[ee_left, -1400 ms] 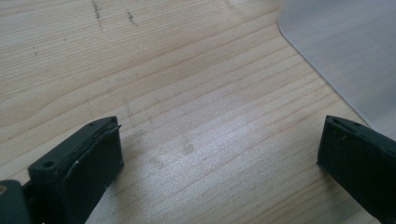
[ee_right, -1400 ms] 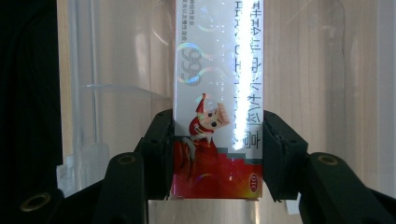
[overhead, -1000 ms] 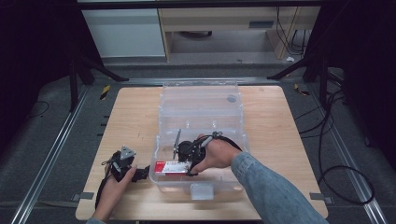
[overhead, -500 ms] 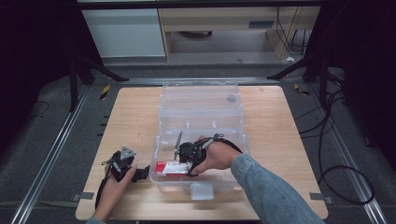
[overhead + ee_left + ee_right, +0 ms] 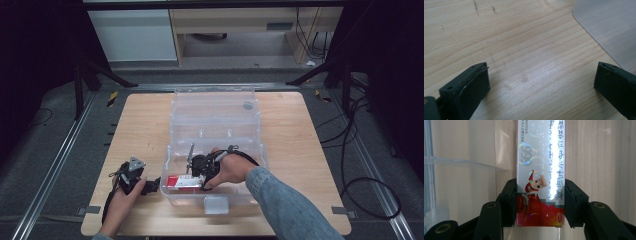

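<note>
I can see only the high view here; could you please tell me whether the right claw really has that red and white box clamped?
Observer: Yes. In the right gripper view the right claw has both pads pressed against the sides of the red and white box.
Operator: Thank you. Is there anything printed on it?
Observer: A cartoon figure above a red band, with lettering running along its length.
Operator: And is the left claw holding anything?
Observer: No. The left gripper view shows the left claw wide open over the bare wooden table, with nothing between the pads.
Operator: How close is it to the bin?
Observer: A corner of the clear plastic bin lies just ahead of it.
</note>
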Available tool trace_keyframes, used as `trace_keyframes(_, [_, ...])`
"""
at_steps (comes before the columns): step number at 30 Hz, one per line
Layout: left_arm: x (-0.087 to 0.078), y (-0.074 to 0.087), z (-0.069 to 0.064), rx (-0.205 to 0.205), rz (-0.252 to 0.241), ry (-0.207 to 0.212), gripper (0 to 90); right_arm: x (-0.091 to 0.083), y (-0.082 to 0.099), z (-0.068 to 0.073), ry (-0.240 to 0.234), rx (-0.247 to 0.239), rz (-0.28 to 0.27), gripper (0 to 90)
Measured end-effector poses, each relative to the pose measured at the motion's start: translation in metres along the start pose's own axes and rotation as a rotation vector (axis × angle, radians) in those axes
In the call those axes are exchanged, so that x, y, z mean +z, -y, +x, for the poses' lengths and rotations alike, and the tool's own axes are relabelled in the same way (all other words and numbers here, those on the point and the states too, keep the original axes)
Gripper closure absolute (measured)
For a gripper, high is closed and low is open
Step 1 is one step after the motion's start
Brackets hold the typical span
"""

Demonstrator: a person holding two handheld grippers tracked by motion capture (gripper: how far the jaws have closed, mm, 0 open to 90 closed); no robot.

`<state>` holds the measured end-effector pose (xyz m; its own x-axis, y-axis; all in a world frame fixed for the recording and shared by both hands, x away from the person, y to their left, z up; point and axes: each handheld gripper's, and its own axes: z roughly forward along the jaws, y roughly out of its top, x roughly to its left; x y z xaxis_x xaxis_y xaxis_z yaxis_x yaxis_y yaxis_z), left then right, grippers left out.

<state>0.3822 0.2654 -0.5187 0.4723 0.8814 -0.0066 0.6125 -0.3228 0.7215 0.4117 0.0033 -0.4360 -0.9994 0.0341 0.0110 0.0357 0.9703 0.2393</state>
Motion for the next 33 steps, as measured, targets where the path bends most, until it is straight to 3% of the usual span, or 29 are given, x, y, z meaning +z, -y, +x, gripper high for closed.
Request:
trace_keyframes(20, [0.0, 0.0, 0.0, 0.001, -0.001, 0.0, 0.0, 0.02, 0.005, 0.0, -0.016, 0.006, 0.007, 51.2])
trace_keyframes(33, [0.0, 0.0, 0.0, 0.003, 0.001, 0.0, 0.0, 0.023, 0.005, 0.0, -0.013, 0.005, 0.013, 51.0])
